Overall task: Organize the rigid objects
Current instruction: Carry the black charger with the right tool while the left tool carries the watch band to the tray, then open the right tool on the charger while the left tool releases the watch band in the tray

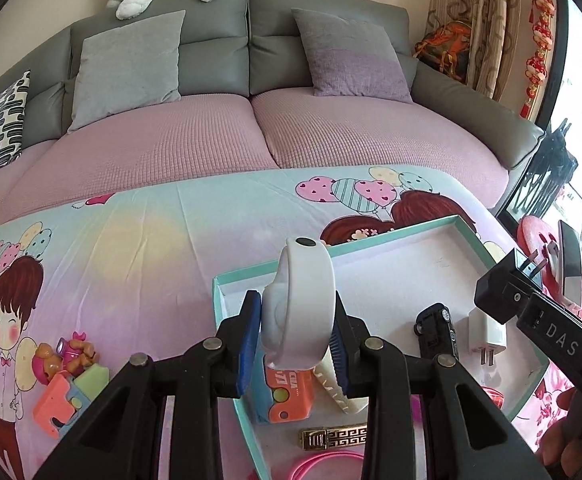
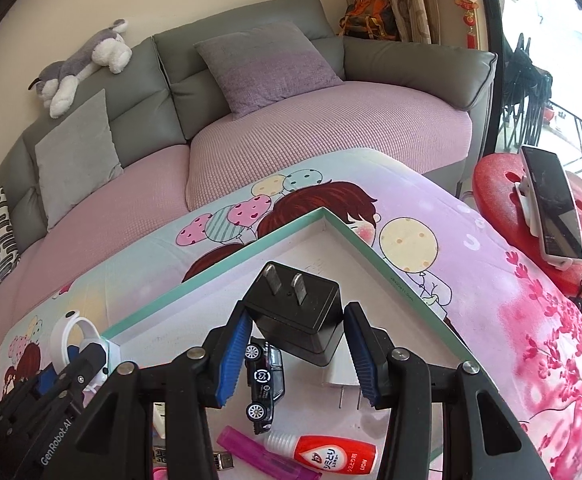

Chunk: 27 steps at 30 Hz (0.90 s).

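My left gripper [image 1: 297, 320] is shut on a white ring-shaped object [image 1: 303, 292] with a black button, held above the near left part of a teal-rimmed white tray [image 1: 411, 232]. The right wrist view shows that left gripper [image 2: 71, 360] and the ring [image 2: 71, 336] at lower left. My right gripper [image 2: 297, 332] is shut on a black plug adapter [image 2: 295, 308], prongs pointing away, over the tray [image 2: 371, 248]. Below it in the tray lie a black toy car [image 2: 265, 384] and a white charger [image 2: 341, 376]. The left wrist view shows the plug [image 1: 499, 292] at right.
The tray also holds an orange toy [image 1: 291, 400], a cream comb [image 1: 339, 388], a red glue bottle [image 2: 331, 454] and a purple stick [image 2: 251, 454]. Small toys [image 1: 67, 380] lie on the cartoon cloth at left. A phone [image 2: 551, 208] stands on a red stool [image 2: 499, 192]; a sofa is behind.
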{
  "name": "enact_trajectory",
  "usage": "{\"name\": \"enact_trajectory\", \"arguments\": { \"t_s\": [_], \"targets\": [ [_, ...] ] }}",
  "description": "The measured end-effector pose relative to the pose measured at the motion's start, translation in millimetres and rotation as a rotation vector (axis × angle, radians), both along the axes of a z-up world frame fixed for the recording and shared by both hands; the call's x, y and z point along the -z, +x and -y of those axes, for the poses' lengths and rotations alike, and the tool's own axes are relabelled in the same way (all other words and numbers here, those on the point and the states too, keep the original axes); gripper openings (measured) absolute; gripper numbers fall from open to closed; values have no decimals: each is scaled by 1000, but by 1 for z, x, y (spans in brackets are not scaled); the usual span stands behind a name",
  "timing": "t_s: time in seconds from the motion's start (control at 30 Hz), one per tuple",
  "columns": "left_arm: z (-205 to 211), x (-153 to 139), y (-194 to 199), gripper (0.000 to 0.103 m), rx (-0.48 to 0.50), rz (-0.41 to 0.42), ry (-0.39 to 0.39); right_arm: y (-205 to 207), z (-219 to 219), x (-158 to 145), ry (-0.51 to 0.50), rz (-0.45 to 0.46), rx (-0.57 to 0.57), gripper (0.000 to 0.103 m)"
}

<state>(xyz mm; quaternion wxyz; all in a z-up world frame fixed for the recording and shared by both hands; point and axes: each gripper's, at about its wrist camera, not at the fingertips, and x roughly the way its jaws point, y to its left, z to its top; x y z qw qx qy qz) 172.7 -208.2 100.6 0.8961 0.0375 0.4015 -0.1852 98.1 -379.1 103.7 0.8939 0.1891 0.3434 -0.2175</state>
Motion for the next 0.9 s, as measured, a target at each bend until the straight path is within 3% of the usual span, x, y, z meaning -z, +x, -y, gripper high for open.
{"name": "enact_trajectory", "arguments": {
  "t_s": [0.4,0.9],
  "targets": [
    [27,17,18,33,8,-32,33,-2,20,12,23,-24,28,50],
    [36,30,14,34,23,-27,45,5,18,18,13,-50,14,51]
  ]
}}
